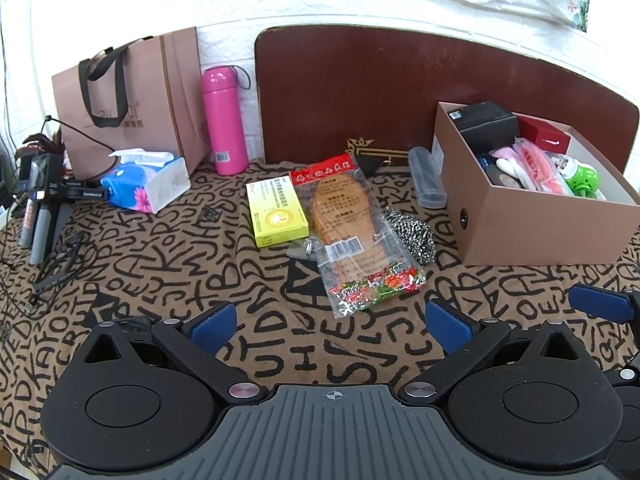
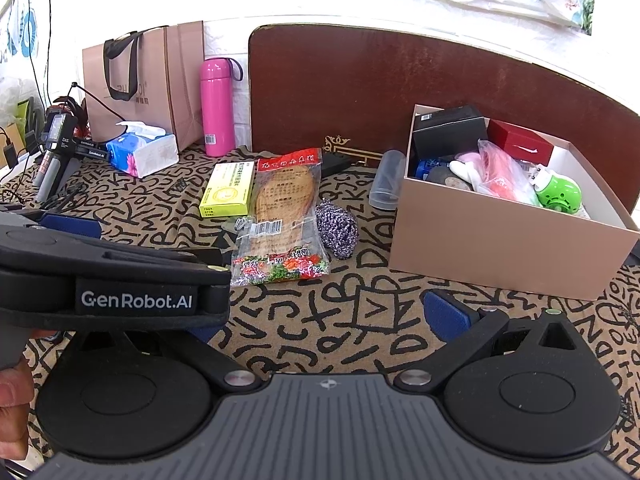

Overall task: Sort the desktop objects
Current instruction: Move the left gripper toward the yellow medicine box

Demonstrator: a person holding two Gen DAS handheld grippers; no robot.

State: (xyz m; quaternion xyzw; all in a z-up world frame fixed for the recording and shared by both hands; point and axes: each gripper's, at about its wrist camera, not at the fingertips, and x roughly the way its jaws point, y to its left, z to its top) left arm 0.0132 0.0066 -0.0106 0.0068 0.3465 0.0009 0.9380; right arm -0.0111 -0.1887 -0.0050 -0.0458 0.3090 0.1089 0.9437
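Both grippers sit low over the cloth (image 1: 168, 264) with nothing in them. Left gripper (image 1: 332, 324) has its jaws spread wide. Right gripper (image 2: 332, 320) looks wide too, though its left finger is hidden behind the left unit's body in the right view, so that's partly a guess.

Risks, biggest thing first:

Box (image 2: 492, 240) on the right is already pretty full: black box, red box, bags, a green gadget. Drop anything from height and it could bounce off the pile and land back on the table, or tip the bagged stuff over the rim.

Insole pack (image 1: 352, 228) is the long crinkly one in the middle, near the left gripper. It overlaps the edge of the yellow box (image 1: 276, 212) and touches the scrubber (image 1: 410, 236). Pinch it in the middle and the slick plastic may slide or fold, and dragging it will probably take the neighbours along.

Yellow box lies flat, so the fingers need to straddle its narrow sides; come down on the face and it just skids on the cloth.

Clear case (image 1: 428, 180) lies just beside the box wall, so there's little room for a finger on that side.

Scrubber is springy mesh and could snag on a pad when let go.

Also, the two grippers are close together, so they may well bump.
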